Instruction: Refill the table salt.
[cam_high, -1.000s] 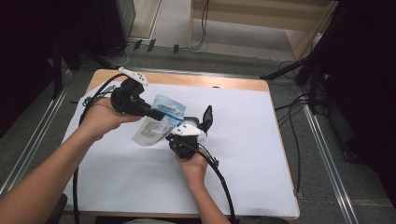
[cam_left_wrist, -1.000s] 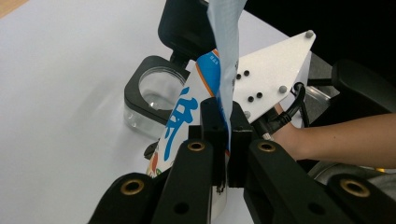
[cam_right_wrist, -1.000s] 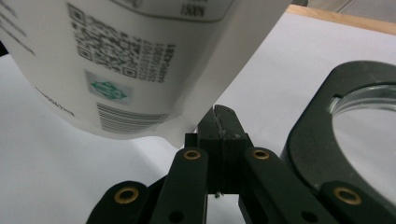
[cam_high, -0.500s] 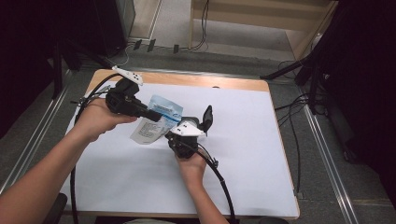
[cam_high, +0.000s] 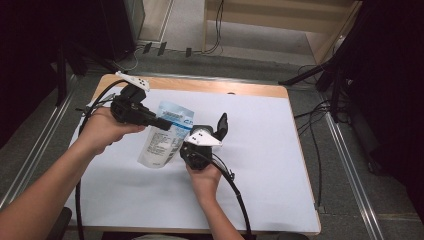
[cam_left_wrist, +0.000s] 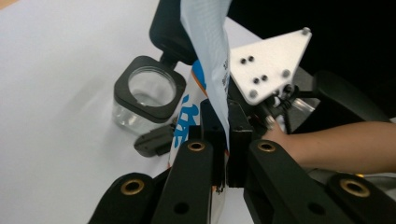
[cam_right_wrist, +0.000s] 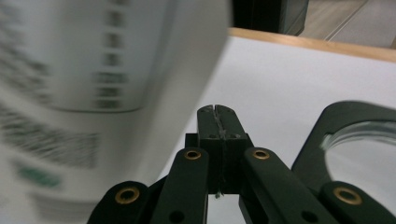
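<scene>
A white and blue pouch (cam_high: 162, 137) hangs tilted above the white table sheet. My left gripper (cam_high: 166, 123) is shut on the pouch's upper edge, and that edge (cam_left_wrist: 219, 93) runs up from between the jaws (cam_left_wrist: 223, 135). My right gripper (cam_right_wrist: 218, 119) is shut with nothing visible between its pads. It sits just right of the pouch (cam_right_wrist: 93, 60), under its grey plate (cam_high: 202, 136). A clear square container (cam_left_wrist: 144, 93) with a black rim stands on the sheet, its black lid (cam_high: 221, 125) raised. The container (cam_right_wrist: 364, 140) lies to the right of the right jaws.
The white sheet (cam_high: 280, 165) covers most of the wooden table (cam_high: 240, 87). Cables trail from both grippers toward the near edge. Dark stands and floor cables (cam_high: 320, 115) surround the table on the right and at the back.
</scene>
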